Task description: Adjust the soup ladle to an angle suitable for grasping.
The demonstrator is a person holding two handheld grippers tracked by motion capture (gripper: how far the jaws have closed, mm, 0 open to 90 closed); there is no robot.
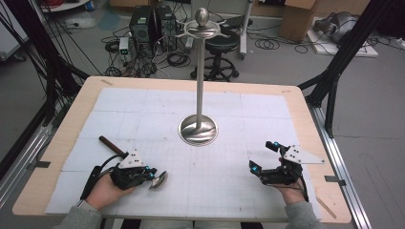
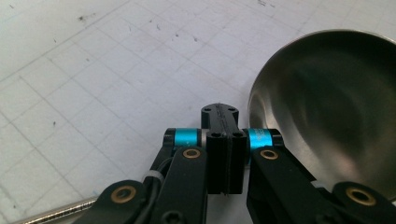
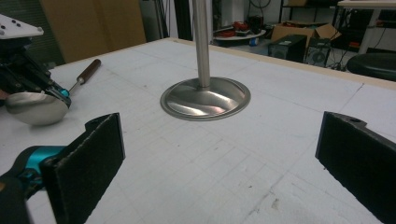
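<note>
A steel ladle lies at the front left: its dark wooden handle [image 1: 106, 142] points away to the left and its bowl [image 1: 159, 180] sits by my left gripper's tips. My left gripper [image 1: 151, 173] is shut; in the left gripper view its pads [image 2: 223, 161] press together with nothing seen between them. The bowl [image 2: 327, 102] lies just right of them, and the thin shaft [image 2: 56, 213] runs under the fingers. My right gripper [image 1: 263, 156] rests at the front right, open, its pads [image 3: 91, 154] wide apart and empty. It faces the stand's base [image 3: 205, 99].
A tall steel utensil stand rises from mid-table: round base [image 1: 198, 130], thin pole [image 1: 199, 81] and a ring of hooks at the top [image 1: 202, 29]. A white gridded mat [image 1: 143, 109] covers the wooden table. Beyond the far edge stand a stool [image 1: 220, 45] and computer cases.
</note>
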